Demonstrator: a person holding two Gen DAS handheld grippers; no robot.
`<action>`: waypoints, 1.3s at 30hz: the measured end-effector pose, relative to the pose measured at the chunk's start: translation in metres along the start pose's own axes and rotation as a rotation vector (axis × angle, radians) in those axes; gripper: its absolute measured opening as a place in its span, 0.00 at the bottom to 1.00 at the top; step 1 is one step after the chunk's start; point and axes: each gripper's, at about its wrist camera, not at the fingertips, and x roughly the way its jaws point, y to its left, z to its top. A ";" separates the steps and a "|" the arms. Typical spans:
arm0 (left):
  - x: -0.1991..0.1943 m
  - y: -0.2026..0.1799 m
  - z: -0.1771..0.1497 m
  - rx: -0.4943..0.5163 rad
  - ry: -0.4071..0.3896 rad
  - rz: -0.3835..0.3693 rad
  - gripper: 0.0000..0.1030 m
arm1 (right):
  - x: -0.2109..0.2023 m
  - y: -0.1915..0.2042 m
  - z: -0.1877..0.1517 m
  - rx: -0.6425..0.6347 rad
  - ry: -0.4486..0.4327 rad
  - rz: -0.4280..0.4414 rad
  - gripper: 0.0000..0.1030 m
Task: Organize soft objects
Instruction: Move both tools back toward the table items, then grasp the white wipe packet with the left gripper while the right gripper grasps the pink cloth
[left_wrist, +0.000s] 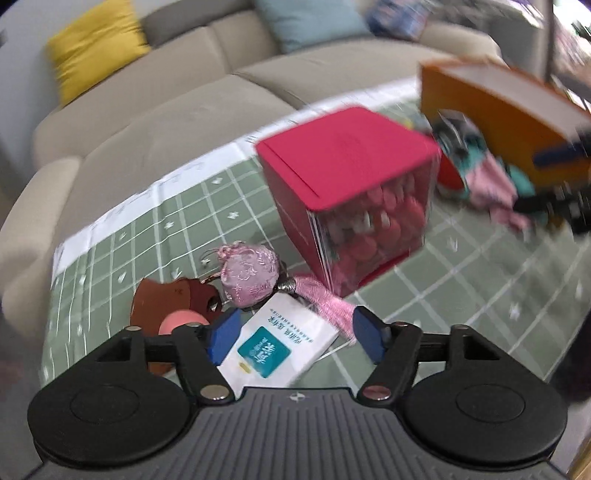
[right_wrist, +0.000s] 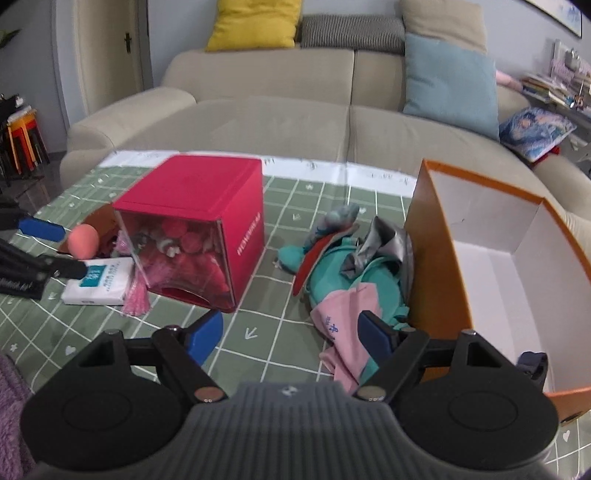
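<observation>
Both tools are released: the left tool (left_wrist: 295, 332) straddles a tissue pack (left_wrist: 280, 347); the right tool (right_wrist: 291, 334) hovers beside crumpled clothes (right_wrist: 351, 280) on the desk (right_wrist: 258, 332).

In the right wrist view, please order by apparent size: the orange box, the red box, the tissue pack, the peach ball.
Largest to smallest, as they look in this view:
1. orange box, though it is nearest the camera, which enlarges it
2. red box
3. tissue pack
4. peach ball
</observation>
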 end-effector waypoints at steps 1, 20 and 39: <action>0.004 0.002 0.001 0.030 0.019 -0.022 0.84 | 0.006 0.000 0.002 0.000 0.016 -0.001 0.77; 0.085 0.036 0.008 0.395 0.335 -0.266 0.85 | 0.080 -0.009 0.012 -0.124 0.257 -0.105 0.57; 0.108 0.032 0.025 0.349 0.436 -0.336 0.81 | 0.058 0.017 0.004 -0.161 0.224 -0.060 0.58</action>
